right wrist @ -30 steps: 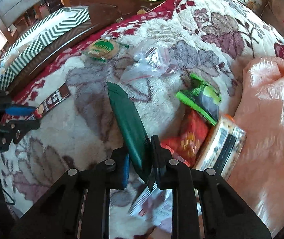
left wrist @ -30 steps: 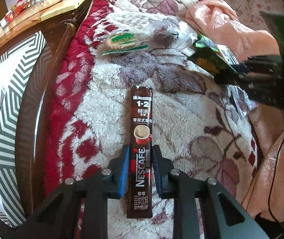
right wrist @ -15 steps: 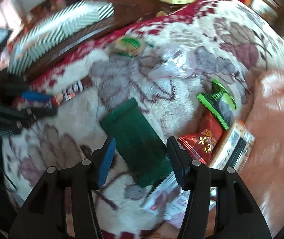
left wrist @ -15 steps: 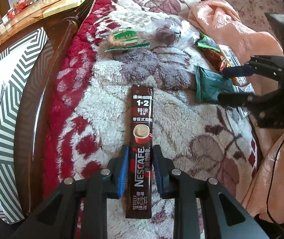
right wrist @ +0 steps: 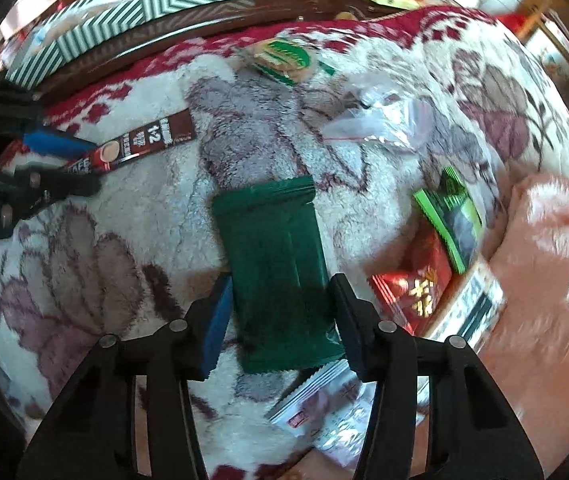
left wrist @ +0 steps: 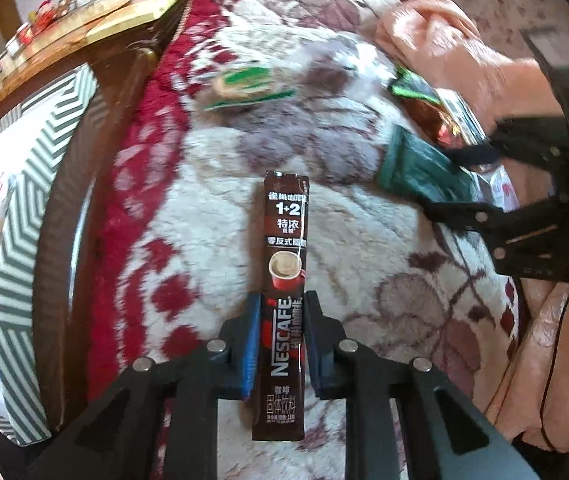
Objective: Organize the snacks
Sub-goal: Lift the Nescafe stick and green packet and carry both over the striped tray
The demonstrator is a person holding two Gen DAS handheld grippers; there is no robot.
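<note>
A brown Nescafe coffee stick [left wrist: 286, 240] lies lengthwise on the flowered fleece blanket [left wrist: 204, 240], and my left gripper [left wrist: 282, 308] is shut on its lower half. The right wrist view shows the same stick [right wrist: 152, 140] in the left gripper [right wrist: 72, 164] at far left. A dark green snack packet [right wrist: 272, 248] lies flat on the blanket between the fingers of my right gripper [right wrist: 280, 292]. Its jaws are closing, with the pads close beside the packet's long edges and the packet not buckled. In the left wrist view the green packet [left wrist: 416, 168] sits at the right gripper [left wrist: 450, 182].
A round green-labelled biscuit pack [right wrist: 284, 58] and a clear zip bag [right wrist: 380, 120] lie farther up the blanket. A green-black packet [right wrist: 452, 212], a red packet [right wrist: 416, 292] and a white packet [right wrist: 324, 412] crowd the right, beside pink cloth [right wrist: 544, 280]. A striped box [right wrist: 156, 4] stands past the blanket's edge.
The right gripper let go of the green packet, which it held on edge; the packet now lies flat. Its jaws opened wide, then narrowed around the packet. The left gripper keeps the coffee stick.
</note>
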